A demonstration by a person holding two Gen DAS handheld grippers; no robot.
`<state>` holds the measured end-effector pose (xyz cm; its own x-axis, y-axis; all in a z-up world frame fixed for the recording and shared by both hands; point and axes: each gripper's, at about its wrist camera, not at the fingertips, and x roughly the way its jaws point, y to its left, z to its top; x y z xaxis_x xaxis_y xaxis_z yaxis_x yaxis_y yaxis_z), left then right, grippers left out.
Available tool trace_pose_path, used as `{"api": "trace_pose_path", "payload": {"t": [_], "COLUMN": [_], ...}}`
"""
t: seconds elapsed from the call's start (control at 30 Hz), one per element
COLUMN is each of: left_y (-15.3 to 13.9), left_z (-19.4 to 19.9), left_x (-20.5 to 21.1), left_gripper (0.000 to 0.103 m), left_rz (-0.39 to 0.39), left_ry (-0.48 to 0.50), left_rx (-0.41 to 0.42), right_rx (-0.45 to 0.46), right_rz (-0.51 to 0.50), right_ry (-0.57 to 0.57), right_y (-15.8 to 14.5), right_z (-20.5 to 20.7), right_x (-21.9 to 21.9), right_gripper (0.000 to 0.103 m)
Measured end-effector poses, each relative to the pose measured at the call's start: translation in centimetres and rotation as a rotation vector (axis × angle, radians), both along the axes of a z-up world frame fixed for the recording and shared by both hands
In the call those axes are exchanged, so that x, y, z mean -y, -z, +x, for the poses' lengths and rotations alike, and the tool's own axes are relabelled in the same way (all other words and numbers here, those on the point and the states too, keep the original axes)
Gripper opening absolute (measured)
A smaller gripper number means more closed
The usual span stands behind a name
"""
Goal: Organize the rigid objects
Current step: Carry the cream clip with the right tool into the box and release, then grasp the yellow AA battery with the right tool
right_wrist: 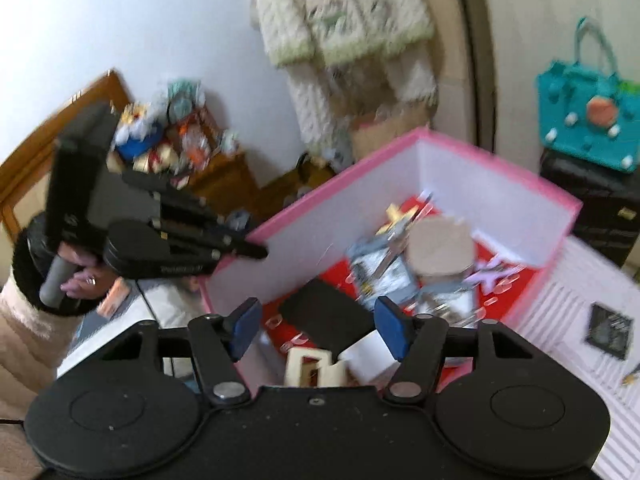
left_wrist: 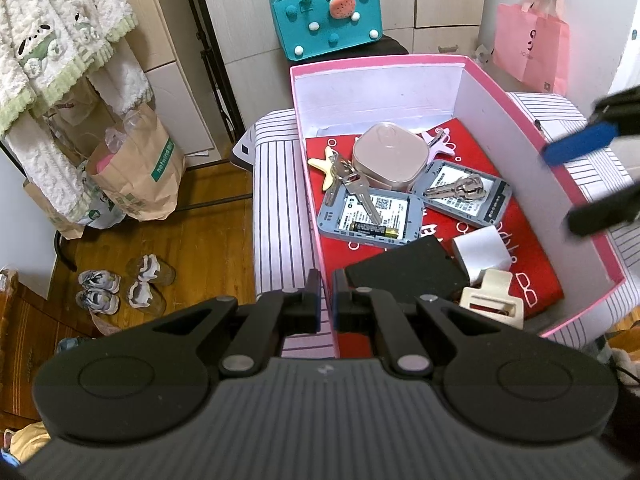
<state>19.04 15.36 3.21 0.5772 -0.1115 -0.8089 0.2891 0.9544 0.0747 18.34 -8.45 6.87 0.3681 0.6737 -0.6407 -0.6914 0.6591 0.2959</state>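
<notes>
Left tool [left_wrist: 327,300] clamped on box [left_wrist: 500,120] wall

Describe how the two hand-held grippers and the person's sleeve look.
Left hand-held gripper: matte black, two round discs on a ribbed grey body, silver pivot pins on black linkages, slim black fingers. Right hand-held gripper: the same black build, with blue pads on its fingers. Seen from the right wrist, the left one has a grey handle; the sleeve is fluffy, cream with a black cuff.

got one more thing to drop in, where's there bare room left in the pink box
Barest: the red lining along the right wall of the pink box, past the white block. A thin strip also lies behind the pink case. Crowded: keys, grey trays and black pad fill the middle and front.
</notes>
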Motion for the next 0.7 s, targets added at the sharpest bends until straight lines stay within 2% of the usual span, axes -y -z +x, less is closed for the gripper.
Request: {"api": "trace_pose_path", "payload": {"t": [0.13,0.3,0.47,0.7], "left_y": [-0.1,-0.3,-0.4,-0.5], "left_z": [0.2,0.9,1.8,2.0], "left_x": [-0.1,-0.1,-0.9,-1.1], "left_gripper": [0.004,0.005,0.005,0.005], "left_rz": [-0.002,-0.008,-0.046,-0.055], "left_ry": [0.000,0.004,0.004,-0.001], "left_rx": [-0.016,-0.060,-0.132,-0.143], "right_rx": [0.098,0.240,0.246,0.222], "right_rz": [-0.009,-0.131,-0.167,-0.163], "right_ry": [0.101,0.246,0.342,0.439], "right_y": [-0.5,0.9,3.3,7.1], "right_z": [-0.6,-0.9,0.1,2.0], "right_x": [3.2,6.3,9.6,12.5], "right_gripper": [0.070,0.073,0.073,0.072]}}
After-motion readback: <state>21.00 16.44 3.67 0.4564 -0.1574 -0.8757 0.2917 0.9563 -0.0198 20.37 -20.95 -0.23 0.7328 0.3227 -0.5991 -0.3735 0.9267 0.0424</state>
